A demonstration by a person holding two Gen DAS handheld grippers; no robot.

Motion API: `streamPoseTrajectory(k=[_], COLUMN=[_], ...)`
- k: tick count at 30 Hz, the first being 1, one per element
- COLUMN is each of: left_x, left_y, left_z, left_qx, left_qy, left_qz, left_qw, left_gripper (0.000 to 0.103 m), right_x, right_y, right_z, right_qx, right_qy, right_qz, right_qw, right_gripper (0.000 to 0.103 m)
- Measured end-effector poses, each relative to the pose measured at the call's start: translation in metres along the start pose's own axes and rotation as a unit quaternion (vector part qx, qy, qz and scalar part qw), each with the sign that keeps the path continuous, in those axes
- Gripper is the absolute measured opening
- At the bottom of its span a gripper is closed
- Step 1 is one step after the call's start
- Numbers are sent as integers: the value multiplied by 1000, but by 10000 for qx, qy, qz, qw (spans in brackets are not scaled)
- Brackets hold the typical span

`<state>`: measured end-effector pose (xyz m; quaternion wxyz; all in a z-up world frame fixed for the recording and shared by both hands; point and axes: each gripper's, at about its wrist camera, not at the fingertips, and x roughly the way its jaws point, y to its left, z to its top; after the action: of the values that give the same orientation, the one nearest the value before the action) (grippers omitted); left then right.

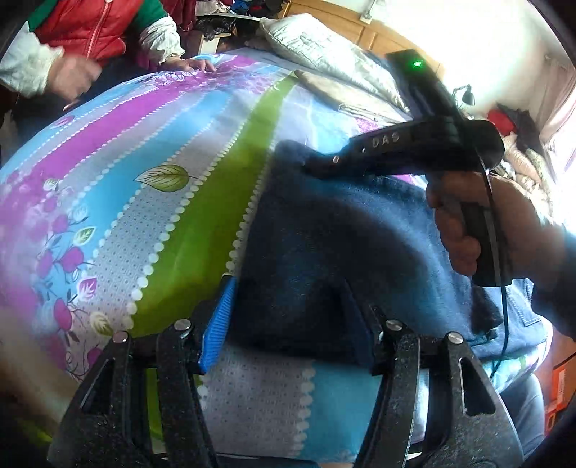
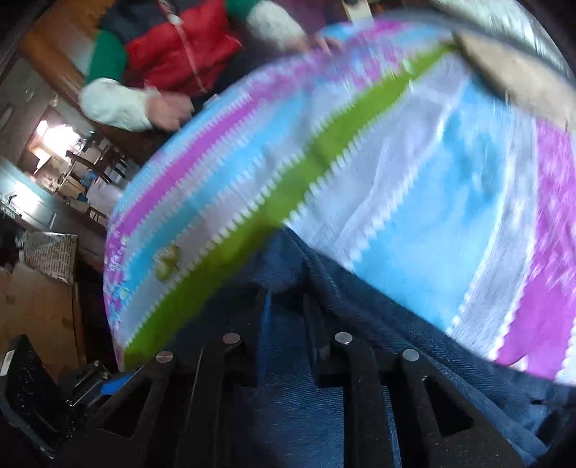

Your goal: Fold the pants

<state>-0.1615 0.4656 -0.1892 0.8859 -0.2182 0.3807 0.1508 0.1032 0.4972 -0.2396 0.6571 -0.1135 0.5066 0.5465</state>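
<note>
— So, where do we have the pants (image 1: pixel 334 252)?

— We have them on the bed, over the striped sheet (image 1: pixel 151 201), near the bed's near edge. They are dark blue denim, lying just beside the green stripe (image 1: pixel 223 223).

— And our left gripper (image 1: pixel 288 324)?

— We see its fingers (image 1: pixel 216 324) spread apart, with a fold of denim lying between them. We cannot tell whether the blue pad touches the cloth.

— And the right gripper (image 2: pixel 286 324)?

— From its own camera we see the fingers (image 2: pixel 264 324) drawn close, with denim bunched between them, so we take it as clamped on the pants. The left camera shows that gripper held in our right hand (image 1: pixel 464 230), its tip down on the far end of the denim.

— Anyone else?

— We see a person in a red vest (image 1: pixel 90 28) at the bed's far edge, one hand on the sheet. A grey pillow (image 1: pixel 324 46) lies at the far corner.
</note>
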Motion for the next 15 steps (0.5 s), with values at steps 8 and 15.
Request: streamPoseTrajectory(k=[8, 15], left_x=[-7, -30], left_y=[5, -1], left_z=[-4, 3], left_qx=[-155, 40], left_qy=[-46, -288], left_qz=[-22, -11], left_qw=[9999, 9996], left_gripper=[59, 59], right_x=[43, -59], right_y=[46, 41], right_z=[-20, -85], right_qx=[-394, -209], right_qy=[271, -617], right_qz=[-9, 94], right_qw=[9989, 9978], right_gripper=[21, 22])
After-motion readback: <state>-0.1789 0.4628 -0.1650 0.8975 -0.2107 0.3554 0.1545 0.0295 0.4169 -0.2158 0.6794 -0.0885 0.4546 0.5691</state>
